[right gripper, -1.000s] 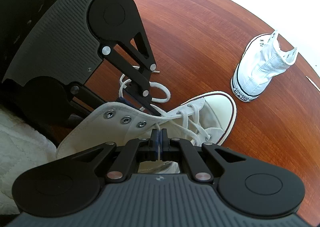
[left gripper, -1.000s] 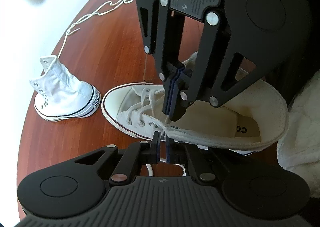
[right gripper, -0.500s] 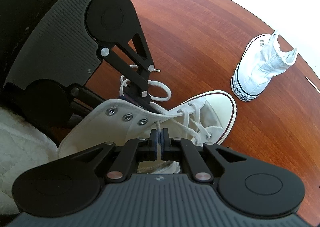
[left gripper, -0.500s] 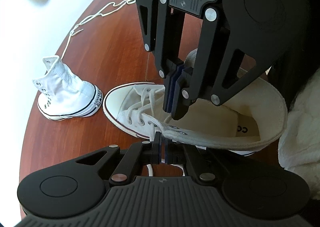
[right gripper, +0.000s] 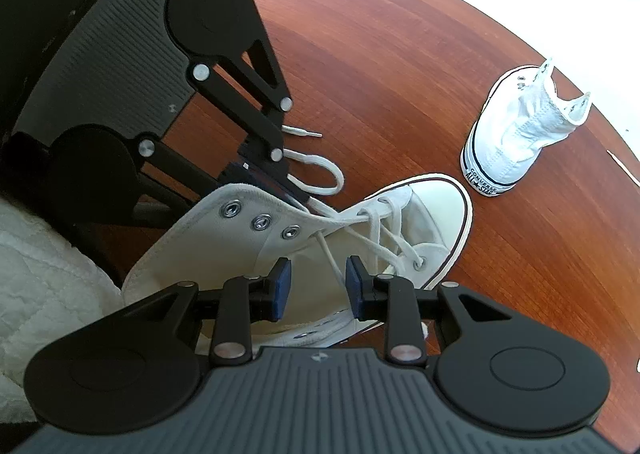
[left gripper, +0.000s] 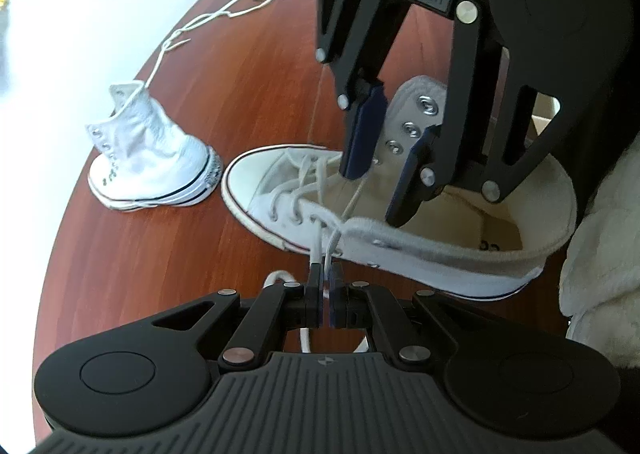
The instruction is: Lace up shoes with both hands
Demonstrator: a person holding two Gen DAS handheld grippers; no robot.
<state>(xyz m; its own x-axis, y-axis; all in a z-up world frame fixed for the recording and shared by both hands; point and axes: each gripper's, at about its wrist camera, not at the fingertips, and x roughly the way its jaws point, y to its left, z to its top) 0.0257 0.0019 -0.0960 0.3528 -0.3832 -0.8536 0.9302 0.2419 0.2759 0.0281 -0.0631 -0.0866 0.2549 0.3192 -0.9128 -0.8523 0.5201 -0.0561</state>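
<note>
Left wrist view had the big cream high-top (left gripper: 432,238) lying on its side near the desk's (left gripper: 160,254) near edge, toe aimed toward the smaller white high-top (left gripper: 152,170), which stood nearer the desk's rounded far-left edge. The left gripper (left gripper: 325,294) was clenched tight on the white lace (left gripper: 326,250), two strands running up from its pads to the eyelets on the shoe's near flap. The right gripper (left gripper: 376,194) hung over the shoe's opening with its blue pads (left gripper: 364,134) spread apart; its jaws had just been opening, and one lace strand crossed between them without either pad pressing on it, so basically let go. Right wrist view backed that up: the right gripper (right gripper: 316,286) had clear daylight between its pads and a thin strand running down through the gap. Same view showed a loop of lace (right gripper: 320,174) and its plastic tip (right gripper: 304,132) lying on the wood just beyond the left gripper. A loose thin string (left gripper: 224,14) trailed from the small shoe's collar toward the desk's far edge. Something white and fluffy (left gripper: 600,234) sat just behind the cream shoe's heel.
</note>
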